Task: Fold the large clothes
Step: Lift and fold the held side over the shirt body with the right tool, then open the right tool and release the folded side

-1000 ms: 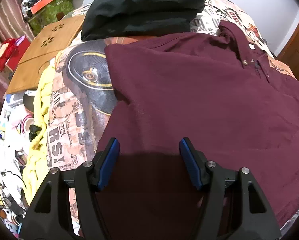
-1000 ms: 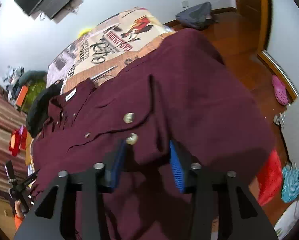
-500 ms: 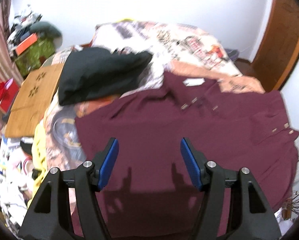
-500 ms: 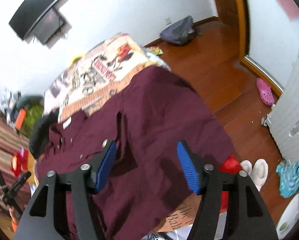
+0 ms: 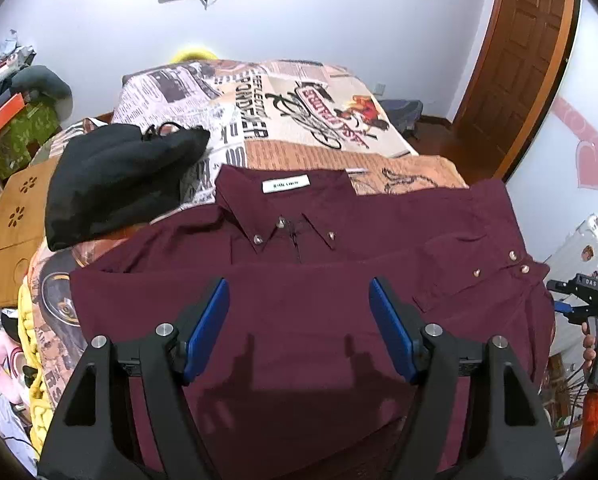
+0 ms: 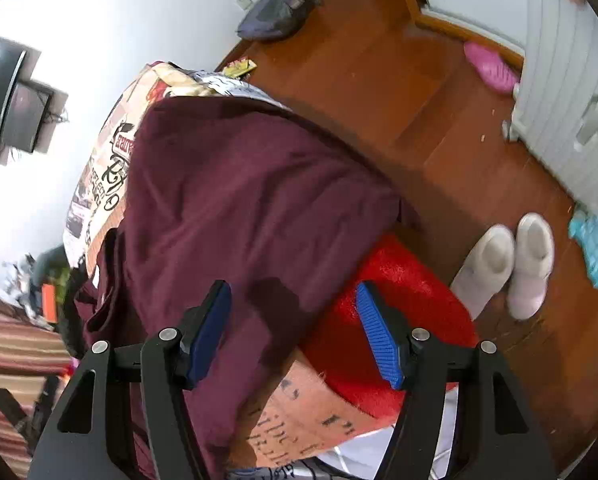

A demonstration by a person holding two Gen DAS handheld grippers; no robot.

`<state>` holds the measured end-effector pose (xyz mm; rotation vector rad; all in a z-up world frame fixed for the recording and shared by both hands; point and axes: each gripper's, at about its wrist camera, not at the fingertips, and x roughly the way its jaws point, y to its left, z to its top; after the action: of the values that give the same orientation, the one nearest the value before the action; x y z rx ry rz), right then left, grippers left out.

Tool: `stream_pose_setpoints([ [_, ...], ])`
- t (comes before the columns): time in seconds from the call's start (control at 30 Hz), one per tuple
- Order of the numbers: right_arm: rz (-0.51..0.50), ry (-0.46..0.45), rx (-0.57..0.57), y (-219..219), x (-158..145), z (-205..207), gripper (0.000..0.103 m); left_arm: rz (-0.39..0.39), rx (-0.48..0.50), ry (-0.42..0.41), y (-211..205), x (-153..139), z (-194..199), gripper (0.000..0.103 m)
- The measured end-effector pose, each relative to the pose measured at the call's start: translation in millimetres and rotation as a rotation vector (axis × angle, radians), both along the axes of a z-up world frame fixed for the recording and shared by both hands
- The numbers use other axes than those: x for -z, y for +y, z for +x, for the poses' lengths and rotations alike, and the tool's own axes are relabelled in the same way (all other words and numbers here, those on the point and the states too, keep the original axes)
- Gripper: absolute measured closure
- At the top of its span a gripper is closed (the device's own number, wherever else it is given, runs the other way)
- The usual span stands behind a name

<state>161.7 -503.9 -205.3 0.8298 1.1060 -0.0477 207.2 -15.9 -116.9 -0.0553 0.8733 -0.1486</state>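
A maroon button-down shirt (image 5: 299, 308) lies spread on the bed, collar with a white label away from me, a sleeve cuff folded across its right side. My left gripper (image 5: 299, 328) is open and empty, above the shirt's lower half. My right gripper (image 6: 293, 332) is open and empty, above the bed's right edge where the shirt (image 6: 235, 200) drapes over. The right gripper also shows at the far right of the left wrist view (image 5: 587, 296).
A folded black garment (image 5: 115, 180) lies on the newspaper-print bedspread (image 5: 299, 108) left of the collar. A wooden board (image 5: 15, 216) is at the left. A red stool (image 6: 399, 328), white shoes (image 6: 511, 260) and a dark bag (image 6: 275, 12) are on the wooden floor.
Both grippers have lifted up and back from the shirt. The right gripper let go of the cuffed sleeve and opened, then swung toward the bed's right edge. The left stayed open.
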Motion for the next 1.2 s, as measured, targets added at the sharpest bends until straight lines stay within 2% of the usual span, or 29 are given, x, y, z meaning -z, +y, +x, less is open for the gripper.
stream_pose_setpoints([
  [0.27,0.027,-0.039,0.082,-14,16,20,0.039,-0.014,-0.006,0.058,3,20,2,0.032],
  [0.33,0.013,-0.047,0.108,-15,16,24,0.042,-0.013,-0.010,0.066,5,23,1,0.032],
  [0.37,-0.003,-0.053,0.115,-13,14,26,0.048,-0.014,-0.012,0.069,7,24,1,0.032],
  [0.4,-0.027,-0.060,0.118,-11,11,28,0.060,-0.012,-0.017,0.072,9,25,0,0.032],
  [0.5,-0.086,-0.080,0.120,-8,2,31,0.087,-0.015,-0.027,0.078,14,28,-2,0.032],
  [0.67,-0.121,-0.212,0.086,5,-42,32,0.093,-0.028,-0.045,0.078,24,30,-6,0.032],
  [0.83,-0.241,-0.422,-0.074,62,-129,28,0.096,-0.033,-0.042,0.059,28,27,-10,0.032],
  [0.93,-0.222,-0.555,-0.209,102,-166,18,0.096,-0.039,-0.038,0.046,29,25,-13,0.032],
  [1.07,-0.237,-0.613,-0.363,148,-178,4,0.096,-0.040,-0.031,0.040,31,23,-17,0.032],
  [1.2,-0.227,-0.530,-0.505,189,-149,0,0.095,-0.029,-0.028,0.042,31,24,-20,0.032],
])
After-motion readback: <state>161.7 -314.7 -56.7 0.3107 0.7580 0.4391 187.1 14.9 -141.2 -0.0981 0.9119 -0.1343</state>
